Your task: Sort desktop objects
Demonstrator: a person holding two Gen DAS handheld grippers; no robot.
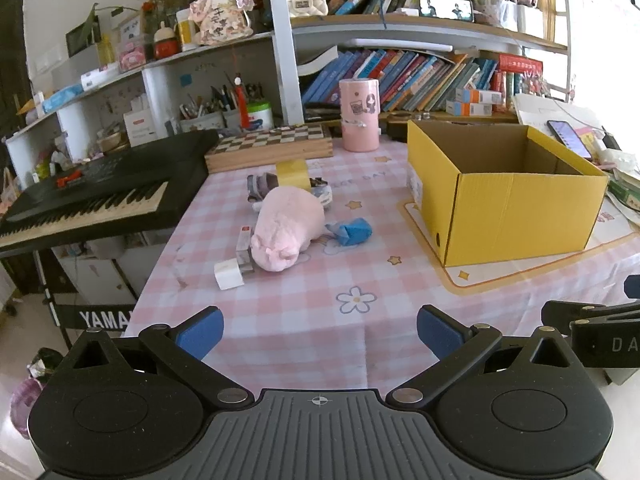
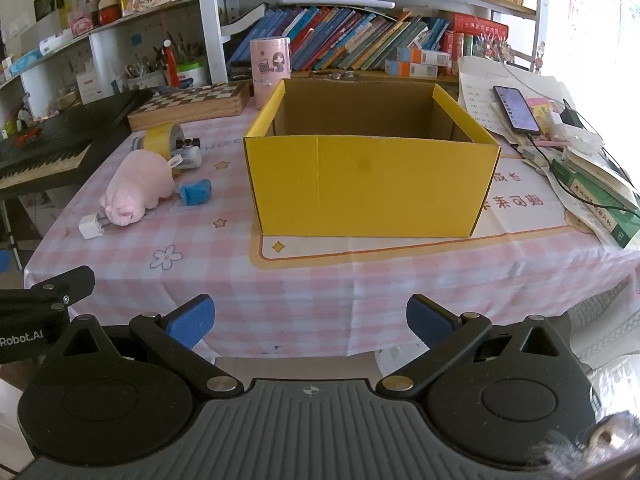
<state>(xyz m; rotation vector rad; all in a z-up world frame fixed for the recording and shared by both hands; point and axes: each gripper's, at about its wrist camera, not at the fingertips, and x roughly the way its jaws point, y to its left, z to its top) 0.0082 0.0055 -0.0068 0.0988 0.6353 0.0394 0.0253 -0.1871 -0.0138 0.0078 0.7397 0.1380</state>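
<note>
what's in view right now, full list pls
plush pig: 1, pink, lying on table left of box
cardboard box: 1, yellow, open top, on table
charger plug: 1, white, by the pig's head
blue wrapped item: 1, blue, between pig and box
tape roll: 1, yellow, behind pig
chessboard box: 1, wooden, table's far side
cylinder container: 1, pink, upright beside chessboard
keyboard: 1, black, left of table
phone: 1, dark, on papers right of box
left tool: open, empty
right tool: open, empty

Home study: bookshelves [image 1: 400, 76], keyboard [image 1: 92, 200], tablecloth [image 1: 304, 292].
</note>
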